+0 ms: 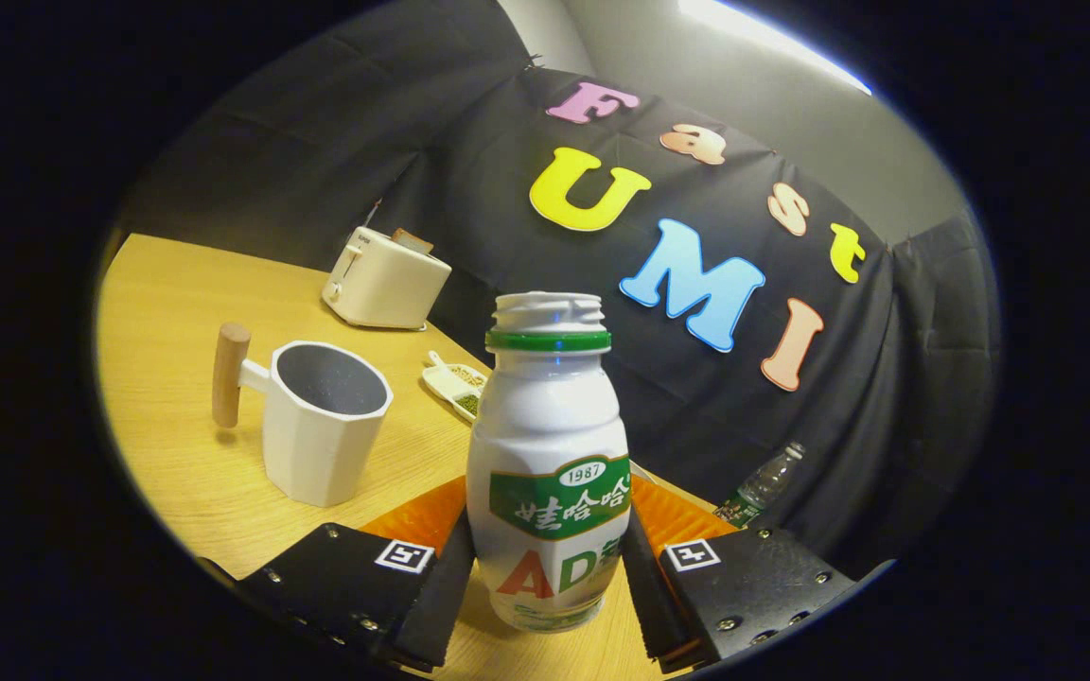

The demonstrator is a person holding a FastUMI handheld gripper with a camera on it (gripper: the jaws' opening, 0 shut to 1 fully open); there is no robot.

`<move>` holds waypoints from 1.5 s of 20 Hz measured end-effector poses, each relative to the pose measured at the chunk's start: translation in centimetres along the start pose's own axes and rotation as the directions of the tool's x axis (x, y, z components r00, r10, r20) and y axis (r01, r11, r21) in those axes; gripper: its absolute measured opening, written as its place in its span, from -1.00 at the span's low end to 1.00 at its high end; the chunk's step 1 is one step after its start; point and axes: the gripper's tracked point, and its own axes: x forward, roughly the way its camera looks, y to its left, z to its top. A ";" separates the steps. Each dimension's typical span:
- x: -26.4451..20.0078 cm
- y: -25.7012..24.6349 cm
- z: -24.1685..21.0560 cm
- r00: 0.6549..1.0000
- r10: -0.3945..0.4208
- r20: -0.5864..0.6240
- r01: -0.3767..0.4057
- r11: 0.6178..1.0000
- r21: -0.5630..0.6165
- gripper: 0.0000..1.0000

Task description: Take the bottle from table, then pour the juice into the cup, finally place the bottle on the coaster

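Observation:
A white juice bottle (pixel 550 445) with a green neck ring, a green label and no cap stands upright between my fingers. My gripper (pixel 548 567) is shut on its lower body, one finger pressing each side. Its base is close above or on the wooden table (pixel 176 293); I cannot tell which. Just behind the bottle, an orange ribbed coaster (pixel 417 515) lies flat on the table and shows on both sides of it. Ahead and to the left of the fingers stands a white faceted cup (pixel 323 426) with a dark inside and a wooden handle that points away from the bottle.
Beyond the cup, near the table's far edge, sits a cream toaster (pixel 384 279) with a slice in its slot. A small white dish (pixel 455 383) holding something green lies between the toaster and the bottle. A clear plastic bottle (pixel 761 492) stands to the right by the black cloth.

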 end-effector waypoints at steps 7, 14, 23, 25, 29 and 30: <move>0.6 1.4 -0.7 0.999 0.018 -0.033 -0.023 0.986 -0.164 0.49; 1.5 1.7 -1.1 0.998 0.015 -0.068 -0.032 0.966 -0.256 0.48; 1.9 2.2 -1.1 0.994 0.025 -0.110 -0.062 0.937 -0.345 0.48; 2.1 2.1 -1.1 0.992 0.023 -0.121 -0.067 0.925 -0.373 0.48; 2.3 1.7 -1.2 0.991 0.015 -0.137 -0.074 0.898 -0.434 0.48; 2.2 1.6 -1.1 0.991 0.010 -0.135 -0.071 0.889 -0.453 0.49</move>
